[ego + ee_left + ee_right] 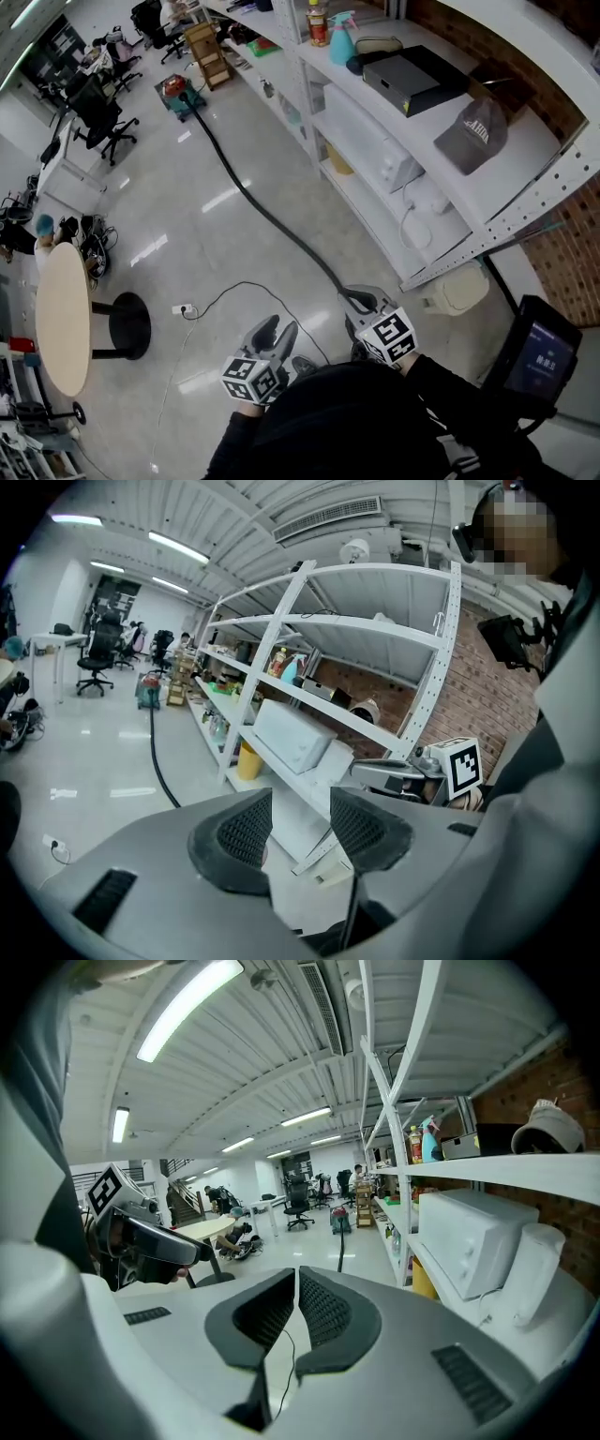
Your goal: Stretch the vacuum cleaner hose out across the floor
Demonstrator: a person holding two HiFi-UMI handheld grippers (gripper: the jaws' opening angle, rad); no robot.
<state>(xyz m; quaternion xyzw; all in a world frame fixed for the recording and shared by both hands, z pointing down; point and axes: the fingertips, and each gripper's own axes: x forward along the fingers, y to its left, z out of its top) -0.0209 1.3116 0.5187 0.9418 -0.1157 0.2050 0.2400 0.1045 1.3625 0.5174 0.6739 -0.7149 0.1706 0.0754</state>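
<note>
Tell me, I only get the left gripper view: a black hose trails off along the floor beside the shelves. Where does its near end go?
Observer: In the head view the hose runs from the vacuum cleaner up to the right tongs.
Operator: Are they gripping it?
Observer: No. The right gripper view shows them shut with nothing between them.
Operator: What stands opposite the shelves?
Observer: A round table, on the far side of the hose.

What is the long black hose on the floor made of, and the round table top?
The hose looks like bendy black plastic or rubber: it is matte and curves softly. The table top looks like pale wood or wood-look laminate: smooth, light tan and a little shiny. I can't tell which for sure.
</note>
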